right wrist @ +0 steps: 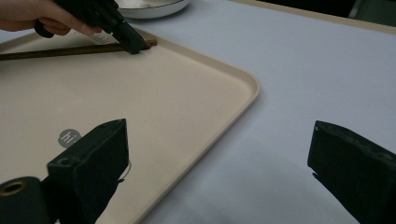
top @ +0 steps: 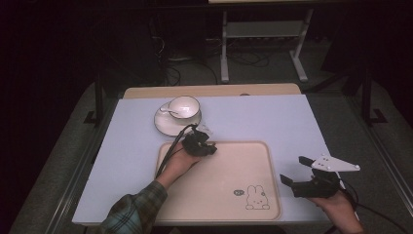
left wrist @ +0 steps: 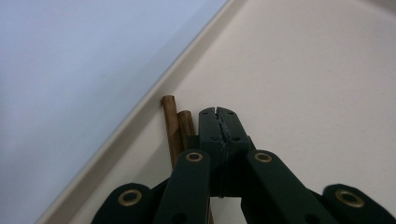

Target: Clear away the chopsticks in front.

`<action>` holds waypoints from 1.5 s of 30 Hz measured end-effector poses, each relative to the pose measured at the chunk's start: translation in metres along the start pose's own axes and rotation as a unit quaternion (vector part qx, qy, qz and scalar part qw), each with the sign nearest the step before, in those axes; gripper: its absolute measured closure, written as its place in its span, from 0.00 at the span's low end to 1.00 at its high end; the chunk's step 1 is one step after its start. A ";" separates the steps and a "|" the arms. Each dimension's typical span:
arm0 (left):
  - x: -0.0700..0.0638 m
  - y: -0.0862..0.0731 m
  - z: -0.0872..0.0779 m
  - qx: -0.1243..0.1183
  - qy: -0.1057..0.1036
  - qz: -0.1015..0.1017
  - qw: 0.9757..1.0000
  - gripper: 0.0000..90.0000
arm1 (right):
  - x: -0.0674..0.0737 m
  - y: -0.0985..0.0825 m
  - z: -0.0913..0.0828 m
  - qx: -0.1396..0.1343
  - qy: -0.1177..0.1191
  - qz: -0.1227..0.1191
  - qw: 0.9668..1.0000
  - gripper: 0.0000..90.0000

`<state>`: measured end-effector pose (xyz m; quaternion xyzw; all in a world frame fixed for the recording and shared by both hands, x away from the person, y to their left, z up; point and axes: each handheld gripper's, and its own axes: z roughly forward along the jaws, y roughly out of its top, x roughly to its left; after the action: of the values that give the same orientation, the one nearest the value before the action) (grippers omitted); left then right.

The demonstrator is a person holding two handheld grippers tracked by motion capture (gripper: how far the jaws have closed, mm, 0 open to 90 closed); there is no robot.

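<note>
While the left gripper [left wrist: 219,114] sat low over the far left corner of the tray [top: 263,161], its two black jaws were pressed tip to tip with nothing between them. Two brown chopsticks [left wrist: 173,126] lay just beside the closed jaws, on their left in the left gripper view, side by side and running along the tray's raised rim. The sticks' blunt ends poked out a little past the jaw tips; whether the jaws touched the nearer stick could not be told. In the right gripper view the same chopsticks [right wrist: 65,50] lay flat on the tray floor near its far edge, with the left gripper's tips down at their end near the rim. The person's left hand [top: 181,163] came in from a plaid sleeve [top: 134,209] and held that gripper over the tray.

Right gripper [top: 298,169] was off the tray, above the pale blue mat [top: 272,117] near the tray's right side, jaws wide apart and empty, grey three-cornered plate on top. Right hand [top: 338,204] held it from below.

Tray was beige, rounded corners, with a small rabbit drawing [top: 256,197] and a grey round "hi" mark [right wrist: 68,137] near its near right corner. Beyond the tray, white cup [top: 184,107] stood on a white saucer [top: 164,124] on the mat, near the left gripper but apart from it.
</note>
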<state>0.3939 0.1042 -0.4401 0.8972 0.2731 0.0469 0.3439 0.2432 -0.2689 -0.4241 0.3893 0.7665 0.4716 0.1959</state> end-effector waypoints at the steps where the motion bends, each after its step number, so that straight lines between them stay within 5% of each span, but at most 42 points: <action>1: 0.003 -0.002 -0.002 0.001 0.002 -0.003 1.000 0.99 | 0.000 0.000 0.000 0.000 0.000 0.000 1.000 0.05; 39: 0.050 -0.091 -0.088 0.005 0.032 -0.080 0.996 0.99 | 0.002 0.001 0.000 0.001 0.000 -0.004 1.000 0.05; 45: 0.039 -0.092 -0.092 0.006 0.024 -0.064 0.998 0.97 | 0.002 0.001 0.000 0.001 -0.001 -0.003 1.000 0.05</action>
<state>0.3594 0.2356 -0.4334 0.8787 0.3381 0.0451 0.3339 0.2429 -0.2671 -0.4230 0.3874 0.7680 0.4700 0.1979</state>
